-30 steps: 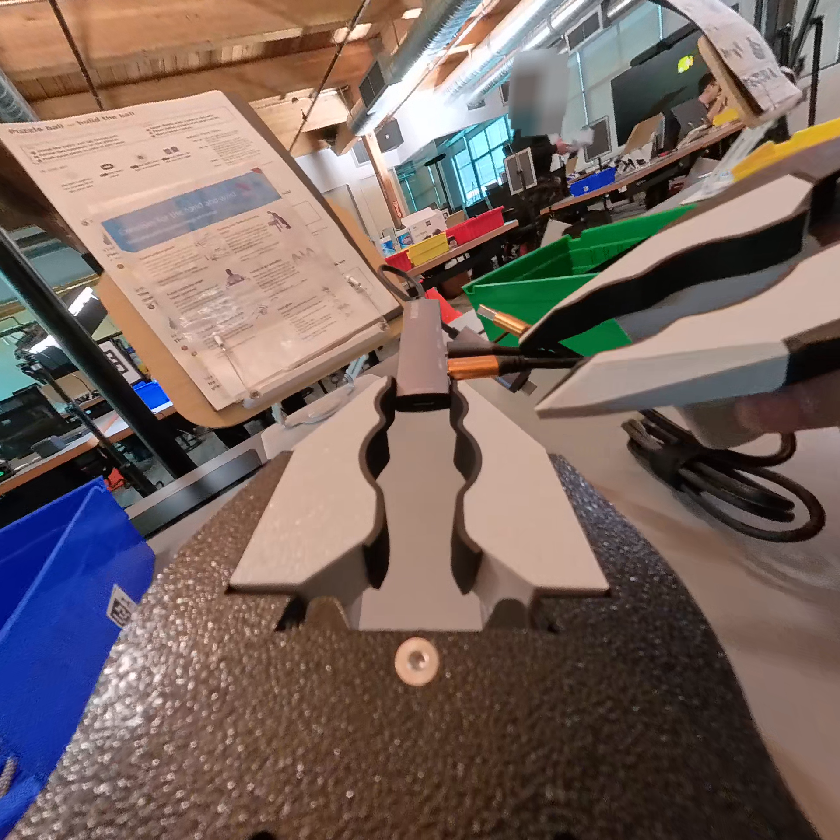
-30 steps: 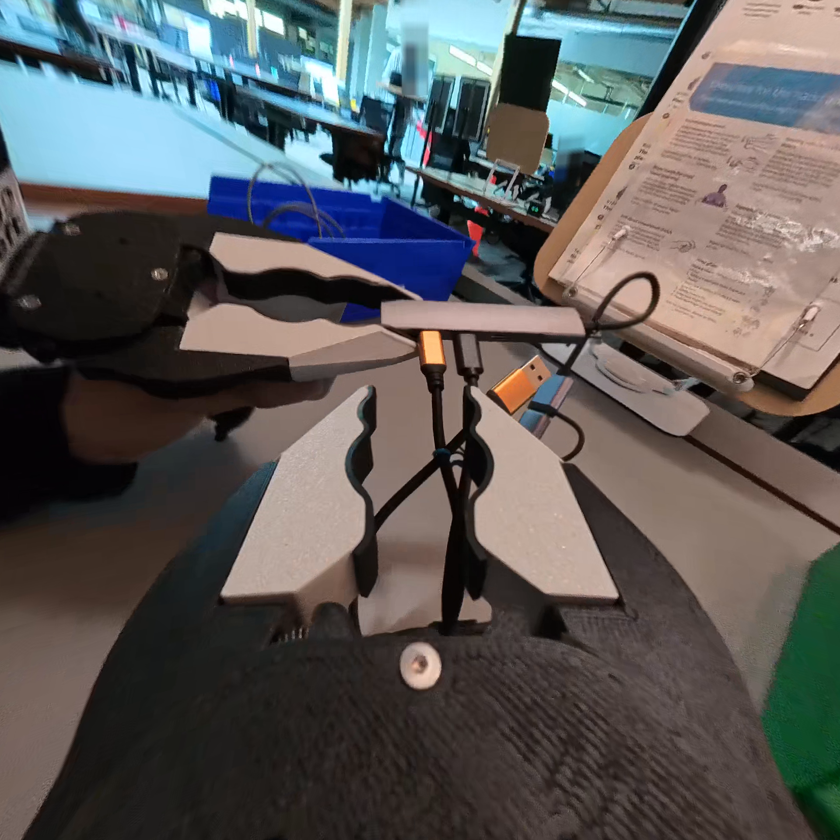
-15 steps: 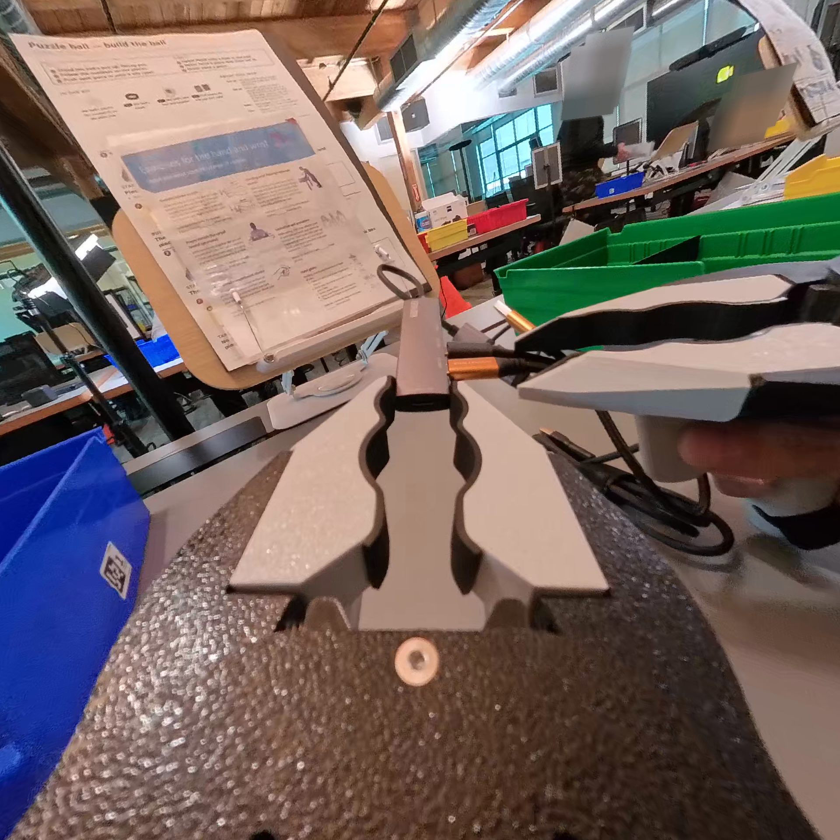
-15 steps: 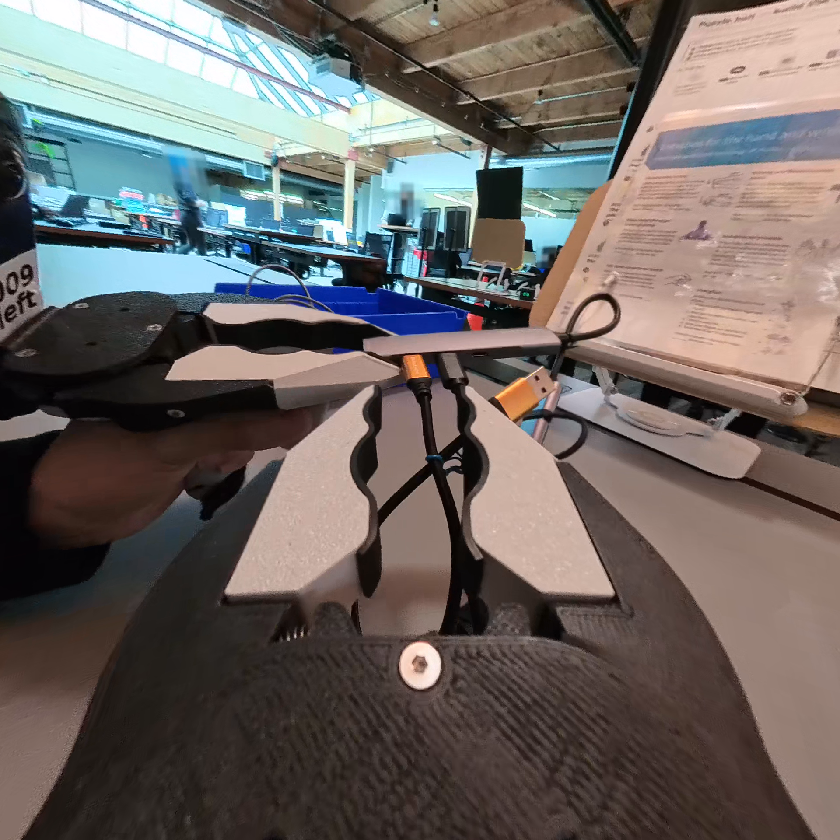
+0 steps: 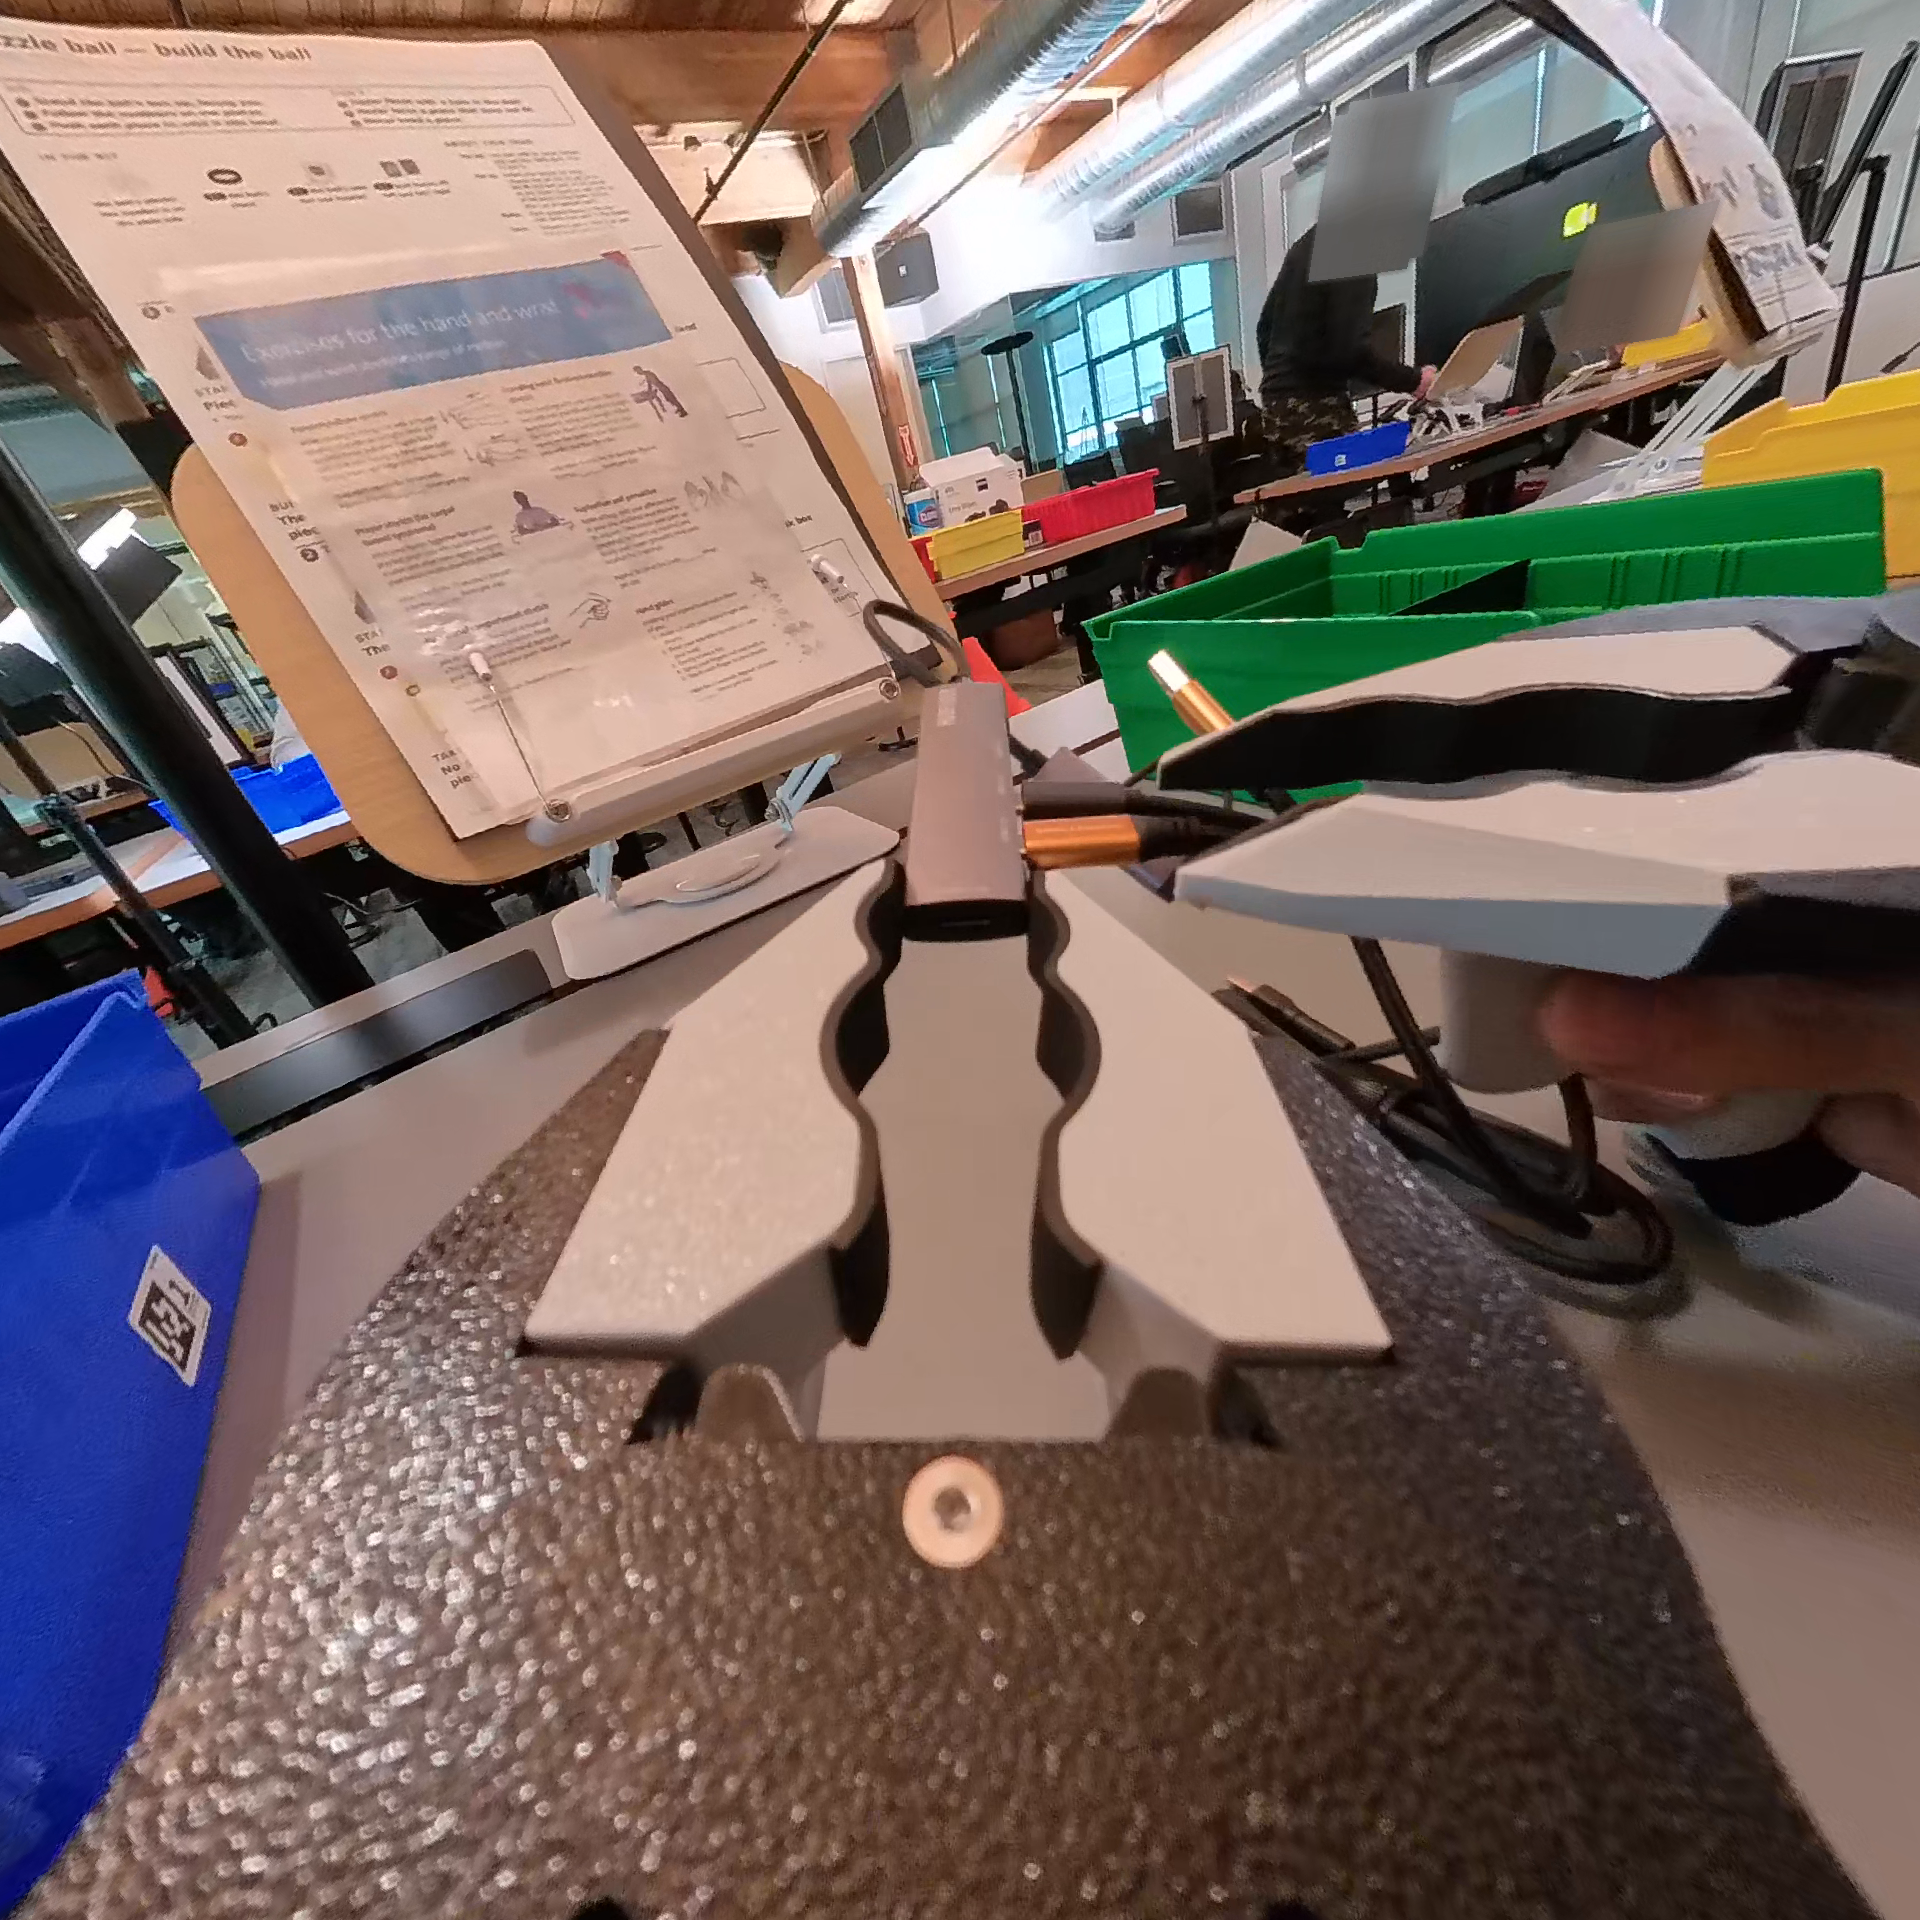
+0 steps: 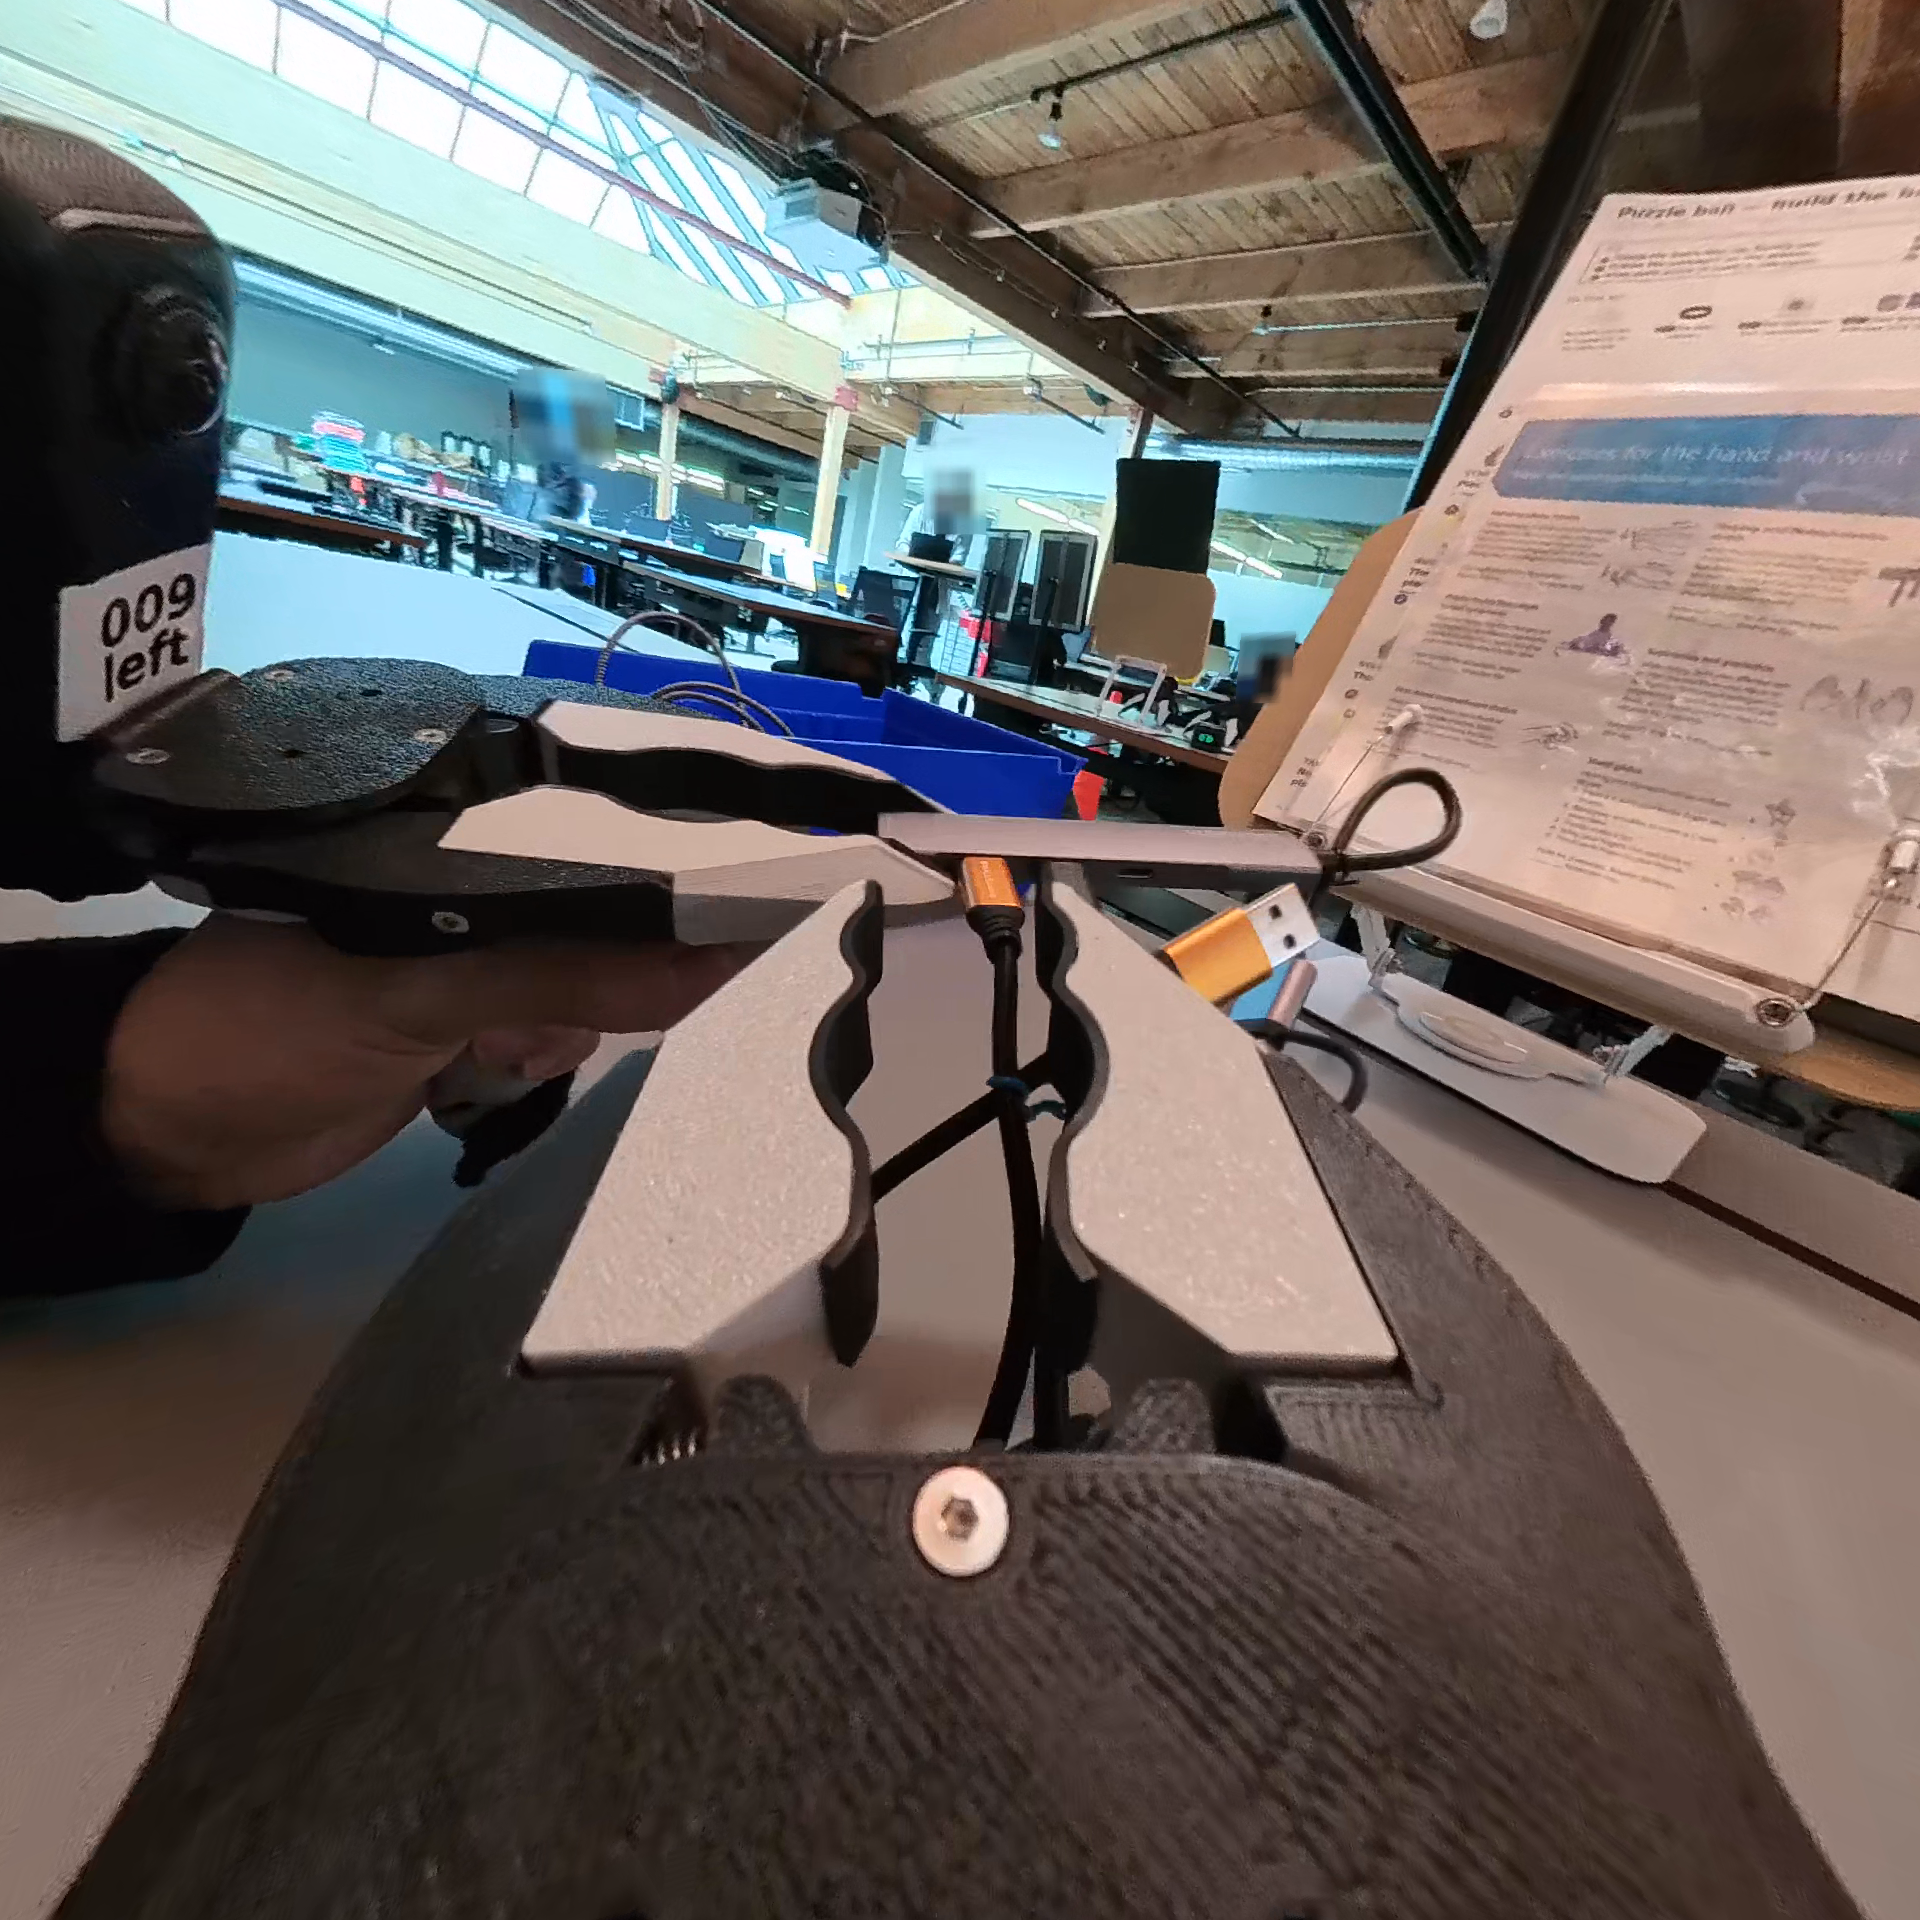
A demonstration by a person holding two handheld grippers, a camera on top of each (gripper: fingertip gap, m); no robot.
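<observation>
Grey and slim, one hub (image 5: 961,800) is gripped by its near end between the fingers of the left gripper (image 5: 961,904), which are closed on it well above the desk (image 5: 1714,1403). Two plugs are counted in its right side, one orange plug (image 5: 1081,840) and one dark plug (image 5: 1070,800). Compared with a second ago, the right gripper (image 5: 1169,826) is held more level, and more of the one green bin (image 5: 1455,623) is shown. One blue bin (image 5: 104,1247) is seen at the left.

In the right wrist view, the right gripper (image 6: 956,894) is seen slightly parted, with black cords (image 6: 1013,1195) running loosely between its fingers; no pinch is visible. The hub (image 6: 1101,842) is now seen almost edge-on, with only the orange plug (image 6: 985,883) exposed. One loose orange plug (image 6: 1236,945) is seen beside it.
</observation>
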